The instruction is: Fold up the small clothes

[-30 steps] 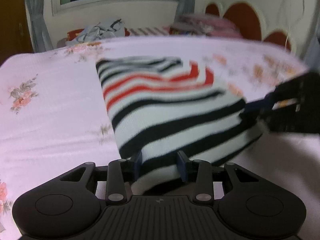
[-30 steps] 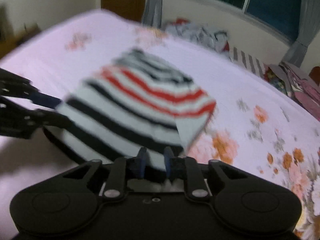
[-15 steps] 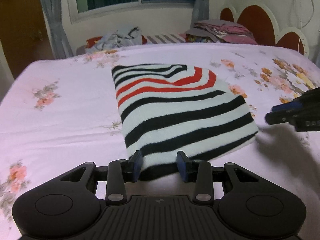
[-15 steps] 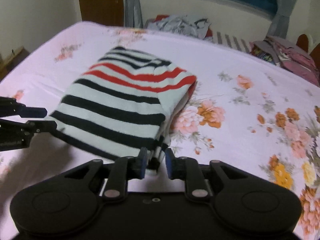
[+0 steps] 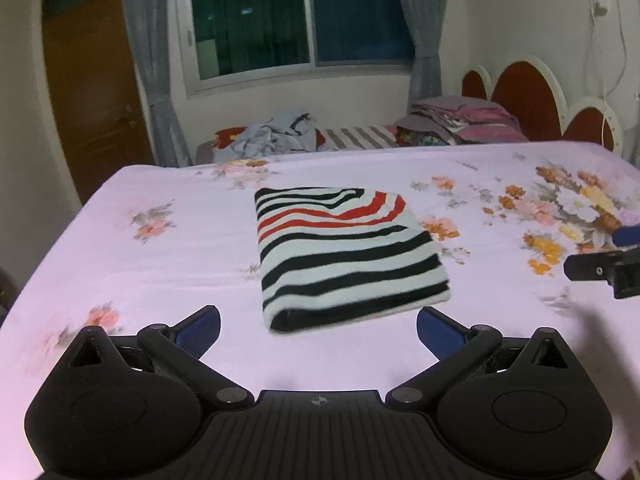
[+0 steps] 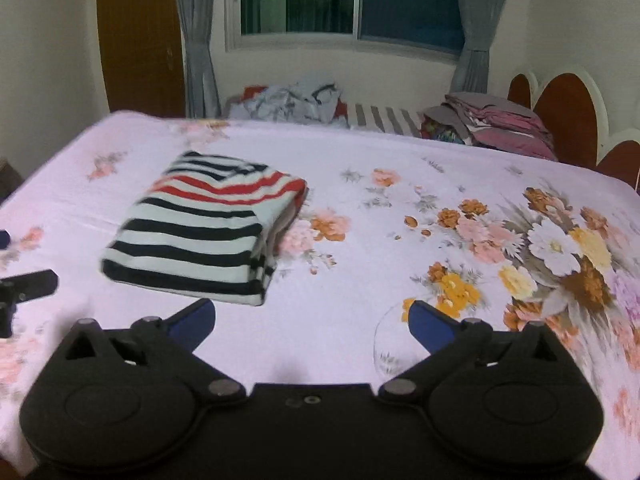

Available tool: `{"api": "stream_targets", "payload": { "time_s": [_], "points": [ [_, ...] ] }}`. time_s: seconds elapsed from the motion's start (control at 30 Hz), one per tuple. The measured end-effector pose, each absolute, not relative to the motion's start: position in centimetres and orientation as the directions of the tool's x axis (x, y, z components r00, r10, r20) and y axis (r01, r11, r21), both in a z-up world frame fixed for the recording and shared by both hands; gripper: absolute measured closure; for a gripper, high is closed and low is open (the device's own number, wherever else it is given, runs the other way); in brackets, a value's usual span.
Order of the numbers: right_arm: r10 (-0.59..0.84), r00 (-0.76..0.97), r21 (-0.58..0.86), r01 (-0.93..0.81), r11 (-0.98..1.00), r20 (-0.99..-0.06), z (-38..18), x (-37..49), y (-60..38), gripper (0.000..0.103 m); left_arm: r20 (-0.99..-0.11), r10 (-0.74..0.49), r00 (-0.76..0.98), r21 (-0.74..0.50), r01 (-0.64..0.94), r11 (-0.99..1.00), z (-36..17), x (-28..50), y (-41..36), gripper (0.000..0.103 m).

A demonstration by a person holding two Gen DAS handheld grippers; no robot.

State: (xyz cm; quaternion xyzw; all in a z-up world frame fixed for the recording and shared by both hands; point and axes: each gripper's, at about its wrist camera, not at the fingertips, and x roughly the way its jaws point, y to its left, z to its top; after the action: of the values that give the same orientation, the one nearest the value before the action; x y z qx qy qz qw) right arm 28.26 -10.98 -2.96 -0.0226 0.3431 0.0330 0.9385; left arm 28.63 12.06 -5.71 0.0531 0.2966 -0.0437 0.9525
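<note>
Both the left gripper (image 5: 318, 326) and the right gripper (image 6: 312, 320) stand wide apart, holding nothing. The folded striped garment (image 5: 340, 256) lies free on the bed (image 5: 160, 280). A careless brush could undo its loose layers.

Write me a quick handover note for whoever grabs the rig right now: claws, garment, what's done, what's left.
Left claw: open, empty, just short of the striped garment.
Right claw: open, empty, off the garment's right side.
Garment: folded into a compact rectangle, flat on the floral bedsheet, touching neither claw.
Done: this piece looks folded and released.
Left: probably the crumpled clothes pile beyond the bed's far edge, if it counts.
</note>
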Motion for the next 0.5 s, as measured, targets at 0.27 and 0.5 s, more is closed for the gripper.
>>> {"api": "stream_targets", "payload": {
  "time_s": [0.27,0.5],
  "points": [
    [0.065,0.793,0.003,-0.080,0.997,-0.606,0.0,21.4,-10.6,0.000,-0.521,-0.031,0.853,0.099,0.097,0.990,-2.5,20.8,11.1,0.000],
    [0.063,0.812,-0.041,-0.107,0.993,-0.580,1.7,16.2,-9.9,0.000,-0.473,-0.024,0.881,0.082,0.071,0.994,-0.4,15.5,10.7,0.000]
  ]
}}
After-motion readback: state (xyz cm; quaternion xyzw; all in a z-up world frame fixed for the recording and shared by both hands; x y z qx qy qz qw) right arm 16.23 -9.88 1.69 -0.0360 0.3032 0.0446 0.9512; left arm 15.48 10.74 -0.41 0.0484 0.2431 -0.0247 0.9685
